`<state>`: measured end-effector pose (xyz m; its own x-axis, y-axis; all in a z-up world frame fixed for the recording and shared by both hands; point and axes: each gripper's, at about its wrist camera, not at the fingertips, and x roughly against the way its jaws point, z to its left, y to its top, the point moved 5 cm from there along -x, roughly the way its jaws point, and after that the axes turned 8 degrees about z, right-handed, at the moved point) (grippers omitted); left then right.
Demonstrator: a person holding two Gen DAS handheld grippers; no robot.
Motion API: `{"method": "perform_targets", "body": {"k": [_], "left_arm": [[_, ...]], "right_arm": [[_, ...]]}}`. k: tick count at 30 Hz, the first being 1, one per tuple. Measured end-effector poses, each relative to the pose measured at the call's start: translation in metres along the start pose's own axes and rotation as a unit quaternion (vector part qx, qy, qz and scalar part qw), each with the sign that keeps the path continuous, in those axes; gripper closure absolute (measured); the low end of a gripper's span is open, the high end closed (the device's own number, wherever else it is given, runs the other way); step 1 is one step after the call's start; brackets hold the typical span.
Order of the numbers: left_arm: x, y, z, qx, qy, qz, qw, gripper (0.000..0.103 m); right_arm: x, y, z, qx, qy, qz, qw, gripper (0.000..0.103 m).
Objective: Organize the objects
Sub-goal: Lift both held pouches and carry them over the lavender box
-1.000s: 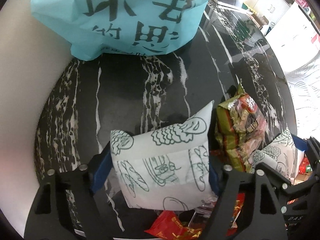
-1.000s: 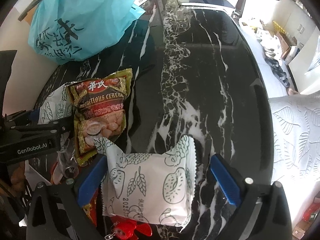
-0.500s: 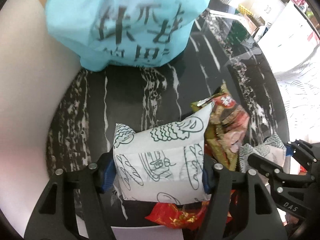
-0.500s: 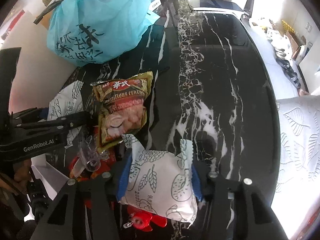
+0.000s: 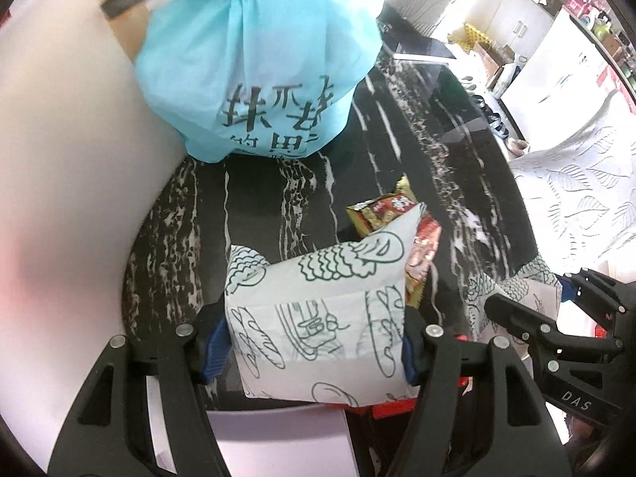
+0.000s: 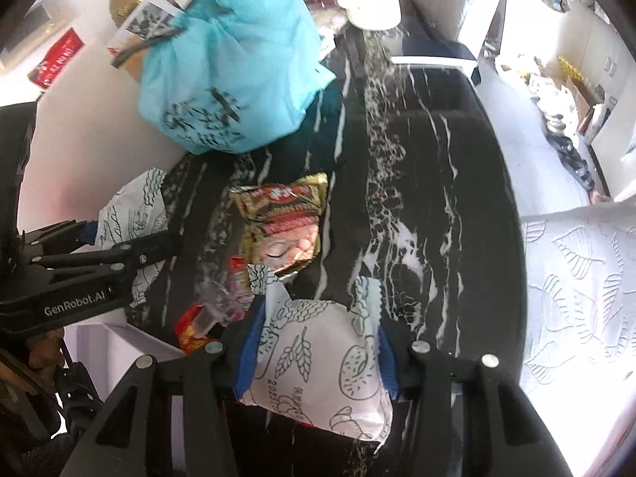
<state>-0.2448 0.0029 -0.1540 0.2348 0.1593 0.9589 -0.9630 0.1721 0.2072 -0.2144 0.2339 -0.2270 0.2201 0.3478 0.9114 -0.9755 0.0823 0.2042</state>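
Left wrist view: the left gripper point(image 5: 314, 342) clamps a white pouch point(image 5: 318, 318) across its width, long axis running between the pads, top seam pointing away toward the blue bag point(image 5: 254, 63). Right wrist view: the right gripper point(image 6: 318, 357) grips a second pouch point(image 6: 318, 361), long axis along the fingers, raised above the black table point(image 6: 437, 179). Likely next is the white box point(image 6: 131, 342), below and nearer the left gripper.

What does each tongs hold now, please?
Left tongs: closed on a white packet.
Right tongs: closed on another white packet.
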Motion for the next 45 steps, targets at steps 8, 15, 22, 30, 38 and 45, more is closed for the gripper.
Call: {"method": "perform_targets", "body": {"k": [8, 15, 22, 30, 38, 45], "left_arm": [[0.031, -0.015, -0.004, -0.012, 0.001, -0.031, 0.9995, 0.039], [0.066, -0.037, -0.013, -0.03, 0.0, -0.059, 0.9978, 0.039], [0.092, -0.069, -0.013, -0.044, 0.003, -0.075, 0.9962, 0.039], [0.108, -0.108, -0.007, -0.056, -0.004, -0.082, 0.995, 0.039], [0.115, -0.149, 0.002, -0.069, -0.012, -0.086, 0.9939, 0.039], [0.118, -0.177, 0.014, -0.075, -0.014, -0.083, 0.9936, 0.039]], "right_arm": [[0.045, -0.014, 0.014, 0.011, -0.004, -0.033, 0.999, 0.053], [0.084, -0.031, 0.028, 0.02, -0.011, -0.063, 0.998, 0.053], [0.106, -0.059, 0.046, 0.024, -0.012, -0.078, 0.997, 0.053], [0.119, -0.097, 0.068, 0.04, -0.018, -0.082, 0.996, 0.053], [0.126, -0.137, 0.088, 0.051, -0.028, -0.08, 0.995, 0.053], [0.126, -0.165, 0.108, 0.061, -0.031, -0.076, 0.995, 0.053]]}}
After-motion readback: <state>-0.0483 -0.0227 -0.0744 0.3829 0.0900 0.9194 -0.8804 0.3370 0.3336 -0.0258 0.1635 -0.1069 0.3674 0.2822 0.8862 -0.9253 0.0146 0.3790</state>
